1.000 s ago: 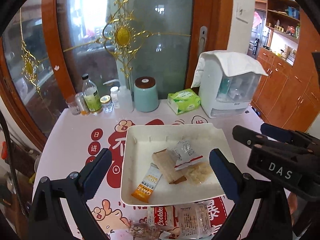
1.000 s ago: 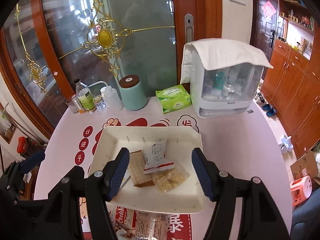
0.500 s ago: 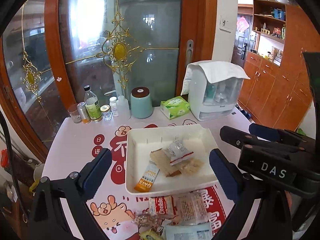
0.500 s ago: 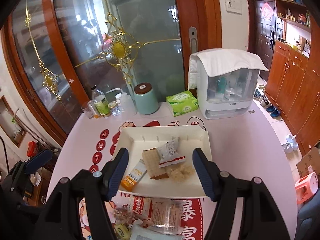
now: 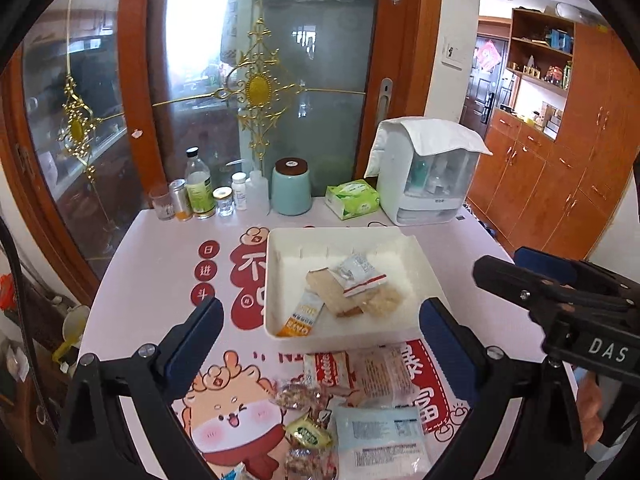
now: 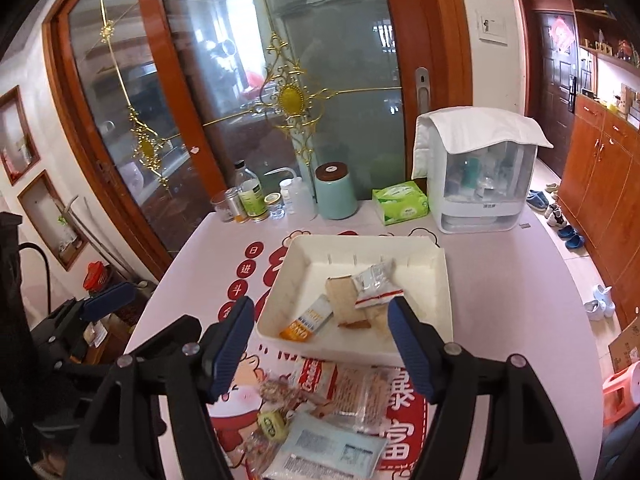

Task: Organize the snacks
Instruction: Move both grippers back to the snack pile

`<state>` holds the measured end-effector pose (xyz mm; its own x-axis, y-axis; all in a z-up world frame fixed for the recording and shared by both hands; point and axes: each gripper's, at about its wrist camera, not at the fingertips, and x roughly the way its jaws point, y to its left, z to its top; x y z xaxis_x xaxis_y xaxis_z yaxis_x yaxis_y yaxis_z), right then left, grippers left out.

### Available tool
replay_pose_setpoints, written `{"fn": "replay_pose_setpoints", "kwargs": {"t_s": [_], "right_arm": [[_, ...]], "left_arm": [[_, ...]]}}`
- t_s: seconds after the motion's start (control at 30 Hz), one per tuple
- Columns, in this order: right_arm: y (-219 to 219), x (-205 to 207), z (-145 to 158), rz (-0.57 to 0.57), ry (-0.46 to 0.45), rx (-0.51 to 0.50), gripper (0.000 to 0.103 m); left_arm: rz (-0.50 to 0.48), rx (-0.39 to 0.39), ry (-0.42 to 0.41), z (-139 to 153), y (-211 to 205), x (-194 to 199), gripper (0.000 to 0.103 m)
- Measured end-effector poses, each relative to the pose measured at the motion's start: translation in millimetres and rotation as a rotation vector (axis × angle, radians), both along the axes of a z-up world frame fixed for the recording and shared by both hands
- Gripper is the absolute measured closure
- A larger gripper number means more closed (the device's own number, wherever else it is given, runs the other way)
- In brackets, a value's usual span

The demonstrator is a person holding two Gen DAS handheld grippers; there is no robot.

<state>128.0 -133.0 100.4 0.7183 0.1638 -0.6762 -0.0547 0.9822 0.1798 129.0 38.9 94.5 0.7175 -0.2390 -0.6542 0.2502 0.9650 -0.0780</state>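
A white tray (image 5: pixel 416 252) (image 6: pixel 440 280) sits mid-table and holds an orange oat bar (image 5: pixel 302 314) (image 6: pixel 308 322), a brown wafer pack, a white sachet (image 5: pixel 360 272) (image 6: pixel 376 284) and a pale cracker. A loose pile lies in front of the tray: a red cookies pack (image 5: pixel 328 372) (image 6: pixel 316 378), a clear biscuit pack, a light blue packet (image 5: pixel 380 440) (image 6: pixel 332 452) and small candies. My left gripper (image 5: pixel 320 344) is open and empty above the pile. My right gripper (image 6: pixel 322 344) is open and empty over the tray's front edge; it also shows in the left wrist view (image 5: pixel 560 292).
Along the table's back edge stand bottles and jars (image 5: pixel 200 196), a teal canister (image 5: pixel 291 186) (image 6: pixel 336 190), a green tissue pack (image 5: pixel 352 200) (image 6: pixel 400 202) and a white cloth-covered storage box (image 5: pixel 428 172) (image 6: pixel 480 176). A glass door is behind. Wooden cabinets are at right.
Both grippers have pulled back and up from the tray, so the loose snack pile in front of it has come into view. Both stay open and empty.
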Motion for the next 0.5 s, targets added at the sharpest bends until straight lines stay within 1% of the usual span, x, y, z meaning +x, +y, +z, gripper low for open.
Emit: {"fn": "replay_pose_setpoints", "kwargs": {"t_s": [0.03, 0.17, 0.27, 0.33, 0.5], "right_arm": [[1.2, -5.4, -0.9, 0.004, -0.003, 0.002, 0.032], [7.5, -23.0, -6.1, 0.031, -0.023, -0.015, 0.029], [15.7, -36.1, -17.2, 0.072, -0.017, -0.046, 0.029], [19.9, -43.6, -27.9, 0.095, 0.002, -0.057, 0.029], [25.9, -60.3, -58.8, 0.113, 0.031, -0.094, 0.029]], "left_arm": [[0.004, 0.002, -0.001, -1.5, 2.1, -2.7, 0.001], [0.056, 0.019, -0.001, -16.2, 17.3, -18.2, 0.001], [0.072, -0.014, 0.04, -30.5, 29.7, -23.5, 0.001], [0.1, -0.026, 0.065, -43.2, 39.8, -29.0, 0.001], [0.129, -0.024, 0.127, -76.2, 55.5, -37.7, 0.001]]}}
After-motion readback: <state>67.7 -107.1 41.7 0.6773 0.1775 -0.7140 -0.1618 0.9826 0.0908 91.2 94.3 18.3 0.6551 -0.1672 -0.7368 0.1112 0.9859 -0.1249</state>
